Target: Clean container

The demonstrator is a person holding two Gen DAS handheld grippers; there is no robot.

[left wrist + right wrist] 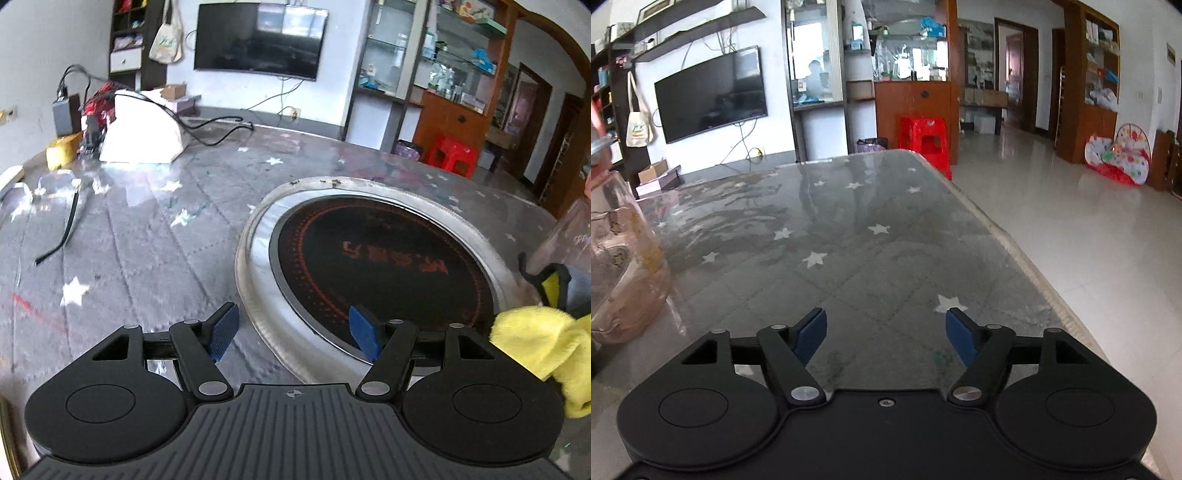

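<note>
A clear pinkish plastic container [624,266] stands on the table at the left edge of the right wrist view; its side also shows at the right edge of the left wrist view [565,236]. A yellow cloth [543,350] lies on the table at the lower right of the left wrist view, beside the container. My left gripper [293,334] is open and empty, low over the rim of the round cooktop [380,273]. My right gripper [884,334] is open and empty above the bare table, right of the container.
A grey star-patterned table [849,240] has its right edge near the right gripper. At the far left are a white box [140,136], clear plastic pieces [55,184], a black strap [62,236] and a yellow object [62,149]. A red stool [925,142] stands beyond the table.
</note>
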